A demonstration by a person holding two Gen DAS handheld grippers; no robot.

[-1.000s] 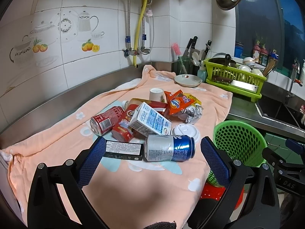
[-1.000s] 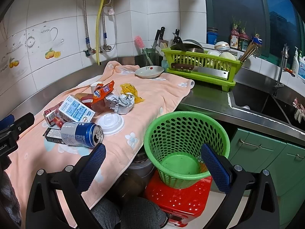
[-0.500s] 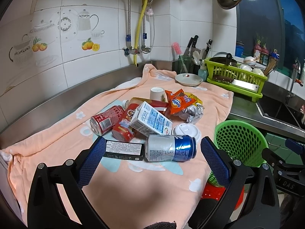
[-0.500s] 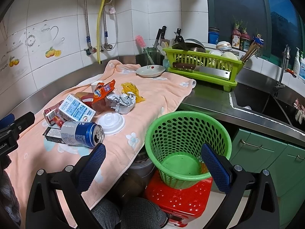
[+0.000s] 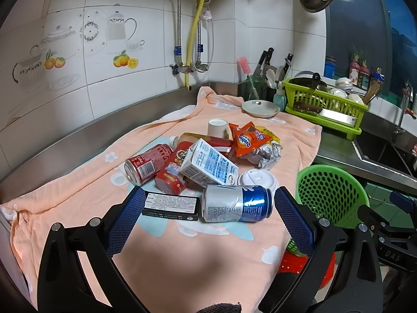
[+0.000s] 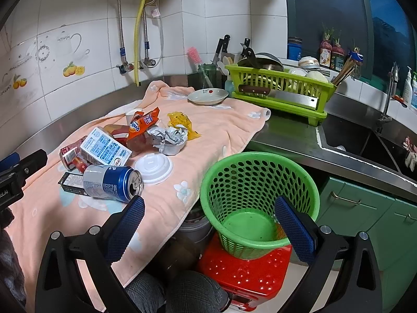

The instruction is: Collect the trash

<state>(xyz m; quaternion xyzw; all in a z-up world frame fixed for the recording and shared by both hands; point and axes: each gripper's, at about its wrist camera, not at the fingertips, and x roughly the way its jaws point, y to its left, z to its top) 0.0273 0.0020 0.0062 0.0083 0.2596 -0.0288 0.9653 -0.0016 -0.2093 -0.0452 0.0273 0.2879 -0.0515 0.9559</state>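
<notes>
A heap of trash lies on the peach towel [image 5: 86,198]: a blue and silver can [image 5: 237,203] on its side, a black box [image 5: 170,206], two red cans [image 5: 148,163], a milk carton [image 5: 208,167], a white lid [image 5: 258,178], an orange snack bag [image 5: 247,138], crumpled foil [image 5: 265,152] and a paper cup [image 5: 218,127]. The green mesh basket [image 6: 258,200] stands on a red stool [image 6: 247,271] off the counter's edge. My left gripper [image 5: 208,208] is open, its fingers either side of the box and blue can, just short of them. My right gripper [image 6: 208,216] is open and empty near the basket.
A small plate [image 5: 260,108] sits at the towel's far end. A green dish rack [image 6: 278,91] with a cleaver and bowls stands beside it, a knife holder behind. The sink [image 6: 365,140] lies to the right. Tiled walls enclose the counter at left and back.
My left gripper has edged slightly forward toward the blue can. The right gripper has barely shifted. Nothing was taken hold of.
</notes>
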